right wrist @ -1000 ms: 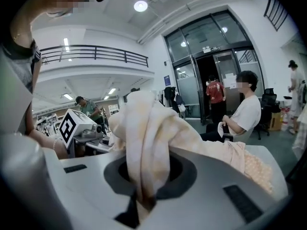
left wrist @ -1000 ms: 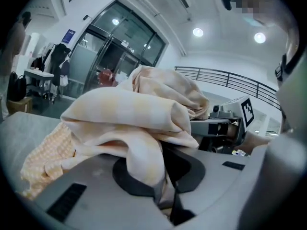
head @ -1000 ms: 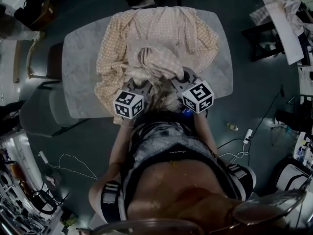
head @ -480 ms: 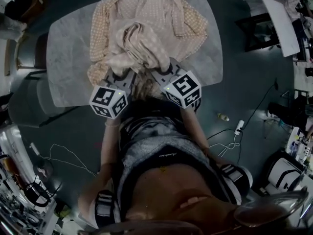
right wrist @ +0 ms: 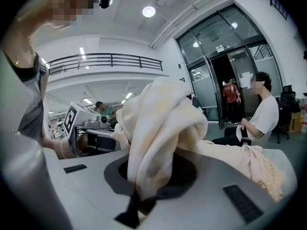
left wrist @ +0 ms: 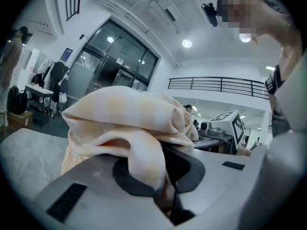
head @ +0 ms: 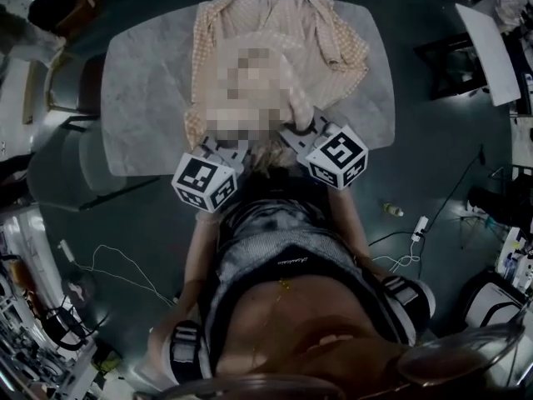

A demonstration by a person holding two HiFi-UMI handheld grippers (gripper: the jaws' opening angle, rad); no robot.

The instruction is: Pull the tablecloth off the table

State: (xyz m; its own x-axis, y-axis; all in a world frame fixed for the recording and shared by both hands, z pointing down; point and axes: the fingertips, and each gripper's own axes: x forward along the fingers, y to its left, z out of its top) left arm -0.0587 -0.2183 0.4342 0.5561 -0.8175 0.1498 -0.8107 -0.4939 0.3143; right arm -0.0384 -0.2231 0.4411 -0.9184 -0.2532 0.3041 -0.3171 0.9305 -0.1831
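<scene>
Dark grey workshop floor [head: 433,165] on every side, with a thin white cable [head: 117,269] looping off to the left behind the fingers and a white power strip [head: 420,227] off to the right. Ahead of the fingers, a pale grey, round-cornered, stone-look worktop [head: 141,73], bare at its left and right ends. Down its middle, a peach-and-white checked tablecloth [head: 333,40], spread flat towards the far edge and rumpled nearer in, the near part gathered into a bunch rising to both pairs of fingers. Part of that bunch lost under a mosaic patch in the head view.

Left gripper [left wrist: 160,198], topped by its black-and-white marker cube [head: 204,183], at the near edge of the worktop. Fingers nearly together, pinching a thick fold of the tablecloth [left wrist: 120,114], ballooning up and over them. Right gripper [right wrist: 139,202], with its own marker cube [head: 337,155], alongside the left one and just apart from it. Fingers likewise narrow, clamped on another fold of the tablecloth [right wrist: 163,123], draping upward out of the slot and trailing away to the right, down onto the worktop.

Beyond the left fingers, tall dark-framed glass doors [left wrist: 115,56] and a railed balcony [left wrist: 220,85]. Beyond the right fingers, past the far end of the worktop, a seated person in a white shirt [right wrist: 261,116]. Left of the worktop, close beside it, a grey chair [head: 75,173].
</scene>
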